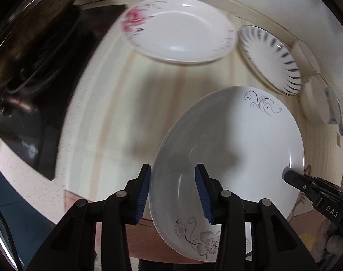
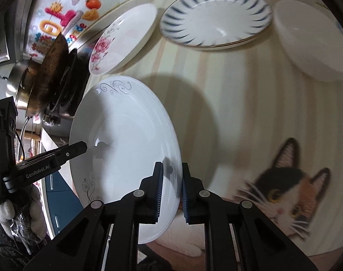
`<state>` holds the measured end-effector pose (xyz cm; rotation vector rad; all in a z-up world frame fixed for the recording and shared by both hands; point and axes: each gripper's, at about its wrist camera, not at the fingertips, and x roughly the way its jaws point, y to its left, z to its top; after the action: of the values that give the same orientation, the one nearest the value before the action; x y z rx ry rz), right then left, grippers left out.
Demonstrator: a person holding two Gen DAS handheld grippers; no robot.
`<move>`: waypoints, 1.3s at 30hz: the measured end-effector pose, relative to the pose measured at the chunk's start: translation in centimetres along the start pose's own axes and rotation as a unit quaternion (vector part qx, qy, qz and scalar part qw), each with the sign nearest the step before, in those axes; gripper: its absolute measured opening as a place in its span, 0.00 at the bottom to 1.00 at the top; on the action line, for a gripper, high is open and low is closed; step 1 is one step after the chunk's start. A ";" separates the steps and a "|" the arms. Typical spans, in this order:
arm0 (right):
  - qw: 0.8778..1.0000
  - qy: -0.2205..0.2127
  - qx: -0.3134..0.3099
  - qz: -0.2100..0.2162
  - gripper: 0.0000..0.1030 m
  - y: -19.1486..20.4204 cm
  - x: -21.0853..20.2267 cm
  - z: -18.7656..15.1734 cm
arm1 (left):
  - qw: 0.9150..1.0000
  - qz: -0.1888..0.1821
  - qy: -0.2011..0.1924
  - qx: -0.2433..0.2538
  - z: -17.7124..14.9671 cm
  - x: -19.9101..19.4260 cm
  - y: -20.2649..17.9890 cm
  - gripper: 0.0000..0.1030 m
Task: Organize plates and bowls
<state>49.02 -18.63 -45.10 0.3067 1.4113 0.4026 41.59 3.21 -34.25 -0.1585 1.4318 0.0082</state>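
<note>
A white plate with grey flower prints (image 1: 234, 158) (image 2: 126, 149) is held tilted above the striped table. My right gripper (image 2: 171, 187) is shut on its rim; it shows in the left wrist view (image 1: 291, 177) at the plate's right edge. My left gripper (image 1: 172, 192) is open, its jaws straddling the plate's opposite rim without closing; it shows in the right wrist view (image 2: 81, 148). A pink-flower plate (image 1: 178, 29) (image 2: 124, 38), a blue-striped plate (image 1: 271, 61) (image 2: 216, 15) and a plain white bowl (image 2: 311, 43) (image 1: 316, 103) lie on the table beyond.
A black stove with a dark wok (image 1: 33, 45) (image 2: 49, 74) stands to the left. A wall with colourful stickers (image 2: 58, 18) runs behind the table. A cat-print mat (image 2: 284, 194) lies on the table at the near right.
</note>
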 end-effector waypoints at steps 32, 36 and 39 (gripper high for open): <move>0.987 -0.014 0.158 -0.027 0.16 -15.8 -5.5 -3.8 | 0.992 0.000 0.034 0.120 1.5 6.3 -15.6 0.36; 0.988 -0.012 0.151 -0.034 0.16 -15.2 -5.3 -3.6 | 0.992 0.003 0.028 0.123 1.0 6.3 -16.4 0.36; 0.988 -0.010 0.147 -0.042 0.16 -14.4 -5.0 -3.3 | 0.992 -0.007 0.032 0.123 -0.1 5.4 -15.6 0.36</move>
<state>46.54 -33.86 -47.49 0.4890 1.4583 0.1203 43.87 -12.70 -38.00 0.0347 1.4826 -0.1870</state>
